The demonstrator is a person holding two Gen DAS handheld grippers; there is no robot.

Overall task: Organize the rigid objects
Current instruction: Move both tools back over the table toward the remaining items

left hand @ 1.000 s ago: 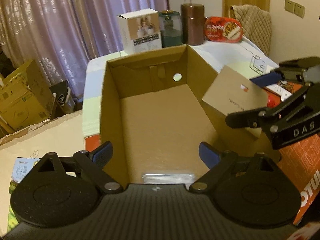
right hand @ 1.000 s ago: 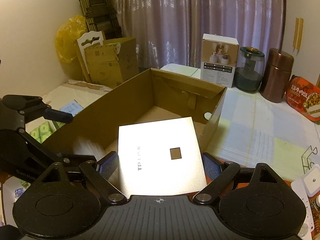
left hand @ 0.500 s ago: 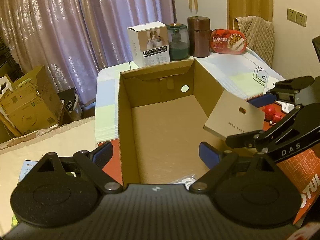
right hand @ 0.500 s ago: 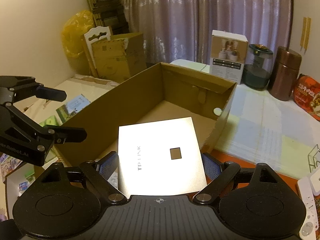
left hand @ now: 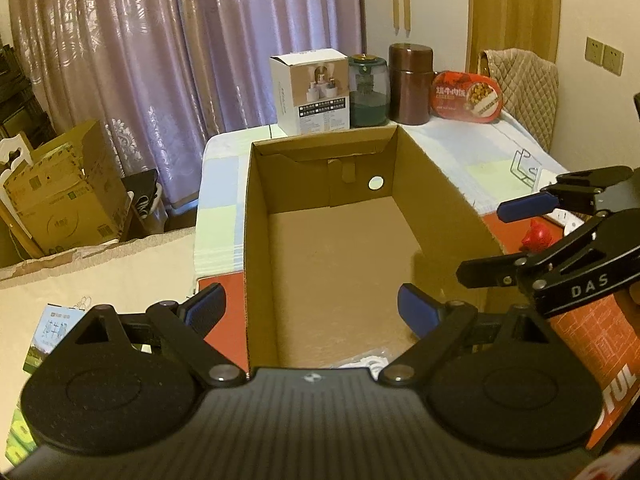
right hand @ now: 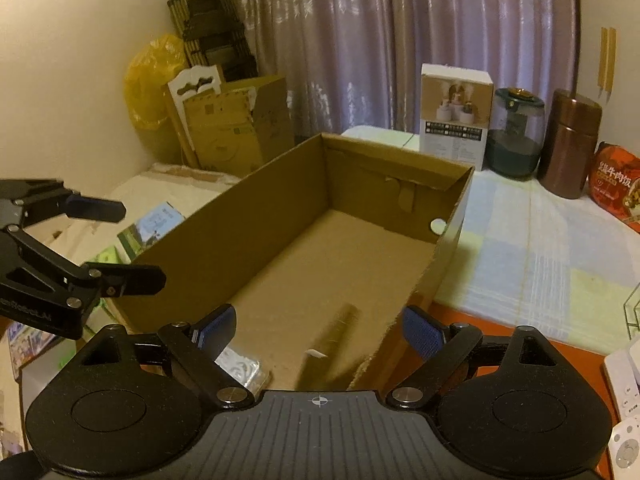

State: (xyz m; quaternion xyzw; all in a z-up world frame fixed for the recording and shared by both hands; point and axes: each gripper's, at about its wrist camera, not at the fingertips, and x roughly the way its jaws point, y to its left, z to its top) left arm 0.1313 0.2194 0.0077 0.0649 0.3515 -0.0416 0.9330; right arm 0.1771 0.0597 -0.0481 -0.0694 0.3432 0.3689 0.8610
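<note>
Both your left gripper (left hand: 308, 308) and right gripper (right hand: 318, 328) are spread and empty. A blurred flat box (right hand: 332, 344) drops inside the carton (right hand: 348, 256), at 6 o'clock. Next, fetch the remote (right hand: 626, 446) at 4 o'clock.

A tan blurred shape (right hand: 332, 344) streaked low inside the cardboard box (right hand: 256, 216) between the right tongs (right hand: 318, 330); what it was could not be told. A pale packet (right hand: 240, 368) at the box's near end lay half hidden behind the tongs' body, and in the left wrist view only its edge (left hand: 370, 362) showed. The red food tray (right hand: 618, 192) was cut off by the right edge. An orange box (left hand: 612, 344) ran off the frame, its lettering partly cut. White remotes (right hand: 626, 408) were cropped too.
</note>
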